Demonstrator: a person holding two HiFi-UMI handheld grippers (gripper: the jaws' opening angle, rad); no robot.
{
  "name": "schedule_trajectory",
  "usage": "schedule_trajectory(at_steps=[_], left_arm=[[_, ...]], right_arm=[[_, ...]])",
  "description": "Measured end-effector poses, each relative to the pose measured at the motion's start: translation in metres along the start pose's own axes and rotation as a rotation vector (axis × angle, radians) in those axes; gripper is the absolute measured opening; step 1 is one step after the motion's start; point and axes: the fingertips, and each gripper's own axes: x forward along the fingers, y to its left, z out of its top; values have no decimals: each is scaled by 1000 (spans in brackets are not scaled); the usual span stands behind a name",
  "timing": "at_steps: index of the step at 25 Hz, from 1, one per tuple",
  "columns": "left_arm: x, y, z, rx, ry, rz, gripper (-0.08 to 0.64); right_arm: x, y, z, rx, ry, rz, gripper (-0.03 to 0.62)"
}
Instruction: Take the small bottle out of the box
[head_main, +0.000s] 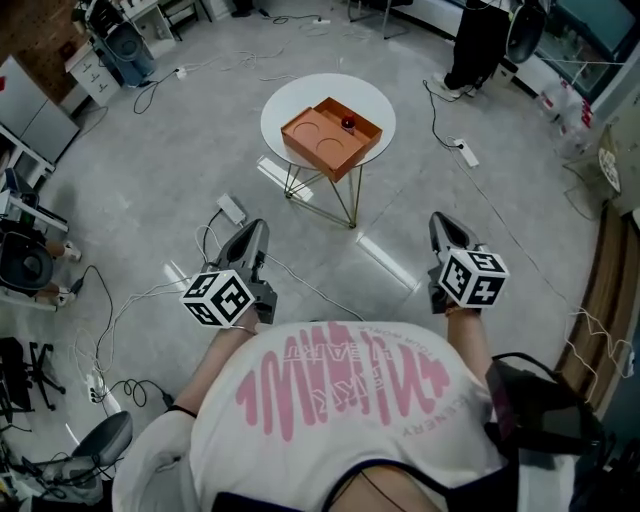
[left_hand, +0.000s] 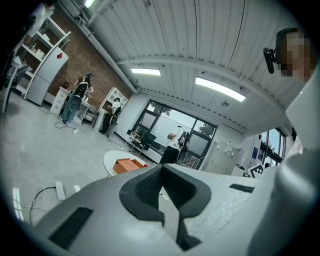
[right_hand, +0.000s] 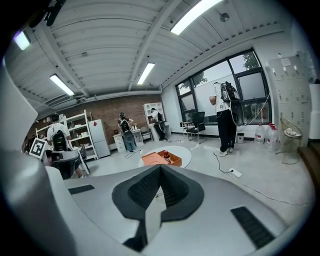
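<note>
An orange box (head_main: 331, 137) sits on a round white table (head_main: 283, 110) well ahead of me. A small dark red bottle (head_main: 348, 124) stands in the box's far right corner. My left gripper (head_main: 254, 236) and right gripper (head_main: 441, 228) hang close to my body, far short of the table, both shut and empty. The box (left_hand: 127, 165) shows small and distant beyond the closed jaws in the left gripper view. In the right gripper view the box (right_hand: 161, 159) and the bottle (right_hand: 166, 154) show above the closed jaws.
Cables and power strips (head_main: 231, 209) lie on the grey floor between me and the table. A person in dark clothes (head_main: 478, 45) stands beyond the table at the right. Desks and chairs (head_main: 25, 262) line the left side. More people (right_hand: 124, 131) stand by the brick wall.
</note>
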Motion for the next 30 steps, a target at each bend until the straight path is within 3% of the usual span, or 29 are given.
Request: schedule_trajectory(at_steps=[14,30], left_arm=[[46,84,51,9,10,-66,8],[28,114,8,-88,79,-27,8]], right_arm=[[79,50,16,-49,-1,-52,3],[93,70,-29,-61,131,-29,3]])
